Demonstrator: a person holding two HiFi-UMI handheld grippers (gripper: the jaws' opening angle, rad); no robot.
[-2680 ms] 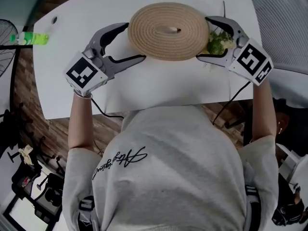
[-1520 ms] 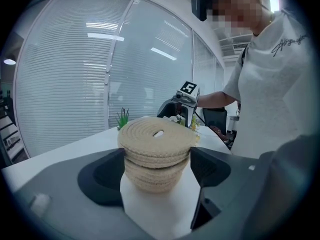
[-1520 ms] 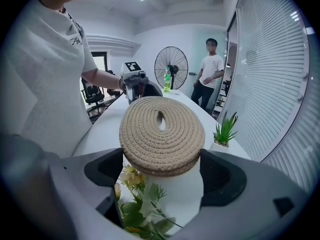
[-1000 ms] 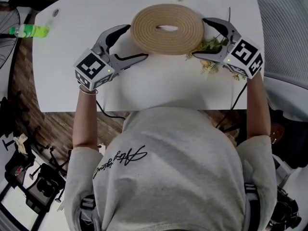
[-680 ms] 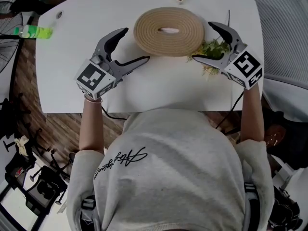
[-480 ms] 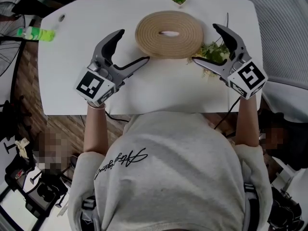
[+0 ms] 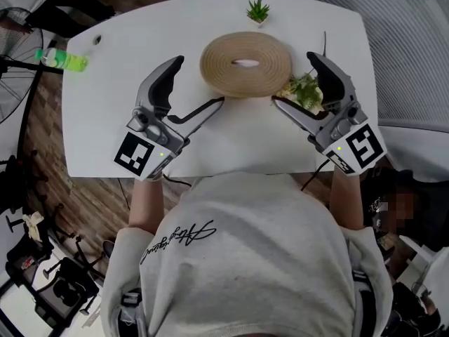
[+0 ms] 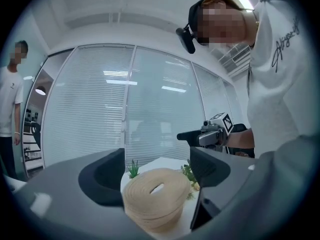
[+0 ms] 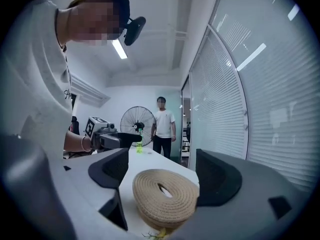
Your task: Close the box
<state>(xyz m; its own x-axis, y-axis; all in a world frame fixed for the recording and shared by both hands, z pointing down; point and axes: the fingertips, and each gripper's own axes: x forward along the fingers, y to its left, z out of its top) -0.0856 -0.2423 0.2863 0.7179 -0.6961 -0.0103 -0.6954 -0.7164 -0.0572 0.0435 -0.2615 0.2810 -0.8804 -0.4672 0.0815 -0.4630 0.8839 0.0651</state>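
Left claw, right claw apart, just narrowed slightly, empty (rope box lidded, untouched).

My white table stands on a wood-plank floor; blind-covered glass walls run beside the table, with a fan beyond it.

The white tabletop holds a round rope box, flowers just beside it, a little plant behind, and a green bottle at the left corner.
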